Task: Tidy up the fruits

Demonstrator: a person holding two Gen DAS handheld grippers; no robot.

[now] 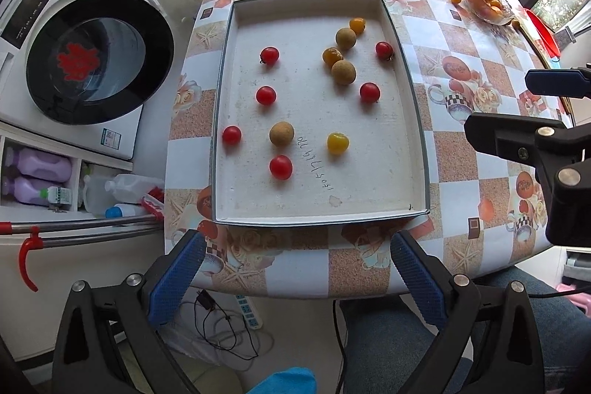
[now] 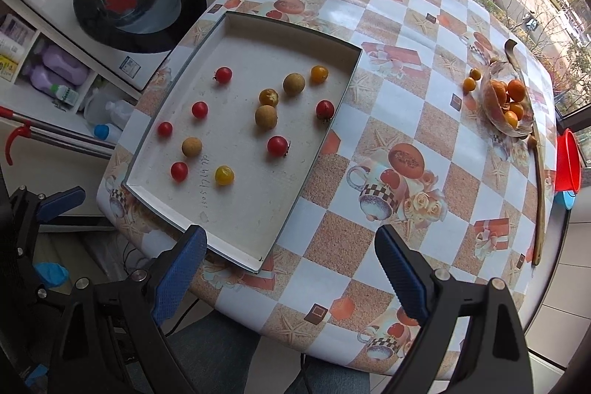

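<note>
A shallow white tray lies on the checked table. Loose in it are several red cherry tomatoes, three yellow tomatoes and three brown longans. My left gripper is open and empty, just short of the tray's near edge. My right gripper is open and empty over the tray's near right corner. The right gripper also shows at the right of the left wrist view.
A glass dish of oranges stands at the table's far right, with two small yellow fruits beside it. A washing machine and detergent bottles stand left of the table. A red bucket is at the right.
</note>
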